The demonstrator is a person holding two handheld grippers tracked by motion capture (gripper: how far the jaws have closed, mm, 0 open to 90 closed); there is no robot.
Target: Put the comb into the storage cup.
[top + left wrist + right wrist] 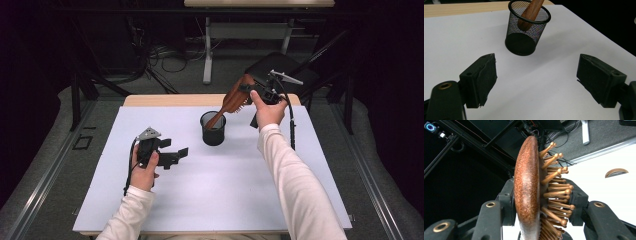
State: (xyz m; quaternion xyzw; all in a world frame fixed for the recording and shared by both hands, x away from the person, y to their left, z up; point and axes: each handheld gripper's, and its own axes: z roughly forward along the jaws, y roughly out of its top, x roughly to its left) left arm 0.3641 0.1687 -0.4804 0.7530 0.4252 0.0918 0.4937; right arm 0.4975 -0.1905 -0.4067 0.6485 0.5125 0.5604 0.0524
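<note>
- Dark surroundings frame a table [210, 200] with a smooth white top and a pale wooden strip along its far edge; cables and a grey floor lie beyond it.
- At the left, the left gripper [172, 156] hovers low over the table, its matte black fingers [481, 80] spread wide with nothing between them.
- Near the table's middle stands a round black wire-mesh cup [213, 129]; the left gripper view shows the fine mesh and solid dark base [520, 43].
- A reddish-brown wooden hairbrush [231, 100] leans with its handle end inside the cup and its oval head raised up and to the right.
- At the right, the right gripper [248, 89] clamps the brush head; the right gripper view shows the speckled, rounded back [526, 182] and ball-tipped wooden bristles [554, 190] squeezed between the fingers.
</note>
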